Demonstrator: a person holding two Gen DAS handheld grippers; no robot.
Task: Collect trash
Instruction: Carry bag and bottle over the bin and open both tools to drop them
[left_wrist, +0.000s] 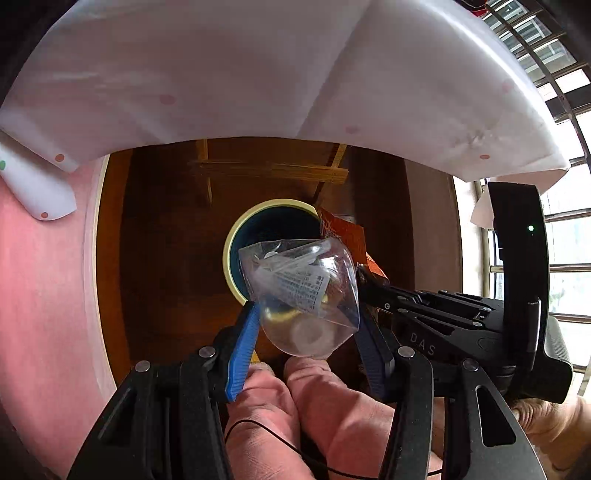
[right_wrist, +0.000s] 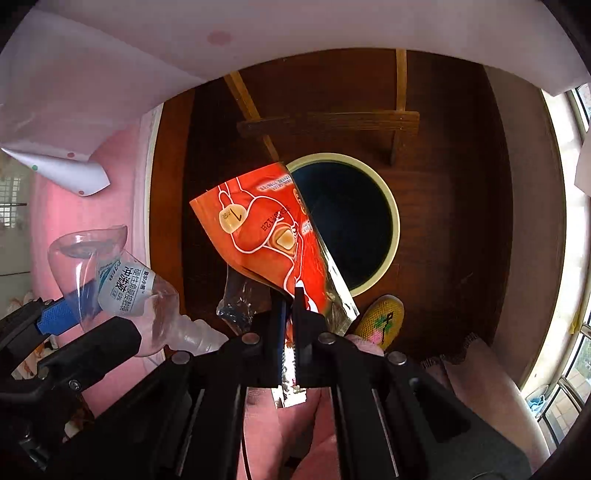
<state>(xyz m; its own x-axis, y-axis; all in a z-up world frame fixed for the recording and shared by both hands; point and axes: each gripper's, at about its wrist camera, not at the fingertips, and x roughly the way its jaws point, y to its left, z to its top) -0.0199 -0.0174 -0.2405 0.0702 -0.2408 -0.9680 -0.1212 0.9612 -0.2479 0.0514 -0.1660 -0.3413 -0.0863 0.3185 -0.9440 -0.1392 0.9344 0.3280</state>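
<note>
Hovering above the round bin (right_wrist: 384, 206), both grippers were seen loaded with trash. The right gripper (right_wrist: 293, 301) was pressed together on the lower edge of an orange snack wrapper (right_wrist: 266, 236), whose long axis ran up toward eleven o'clock. The bin's dark mouth lay just past the wrapper, toward one o'clock from the claw, and the wrapper's right edge was already overlapping the cream rim. The left gripper (left_wrist: 306, 328) was clamped across a crushed clear plastic bottle (left_wrist: 306, 295), held directly over the bin (left_wrist: 231, 247) at twelve o'clock. By that framing, the left load was judged the better centred for a drop.

Only in the right wrist view were the bottle's printed label (right_wrist: 123, 286) and its neck, pointing toward four o'clock, shown, together with a yellow slipper (right_wrist: 380, 321) on the floor beside the bin. Only in the left wrist view was the bottle's alignment over the opening made plain.
</note>
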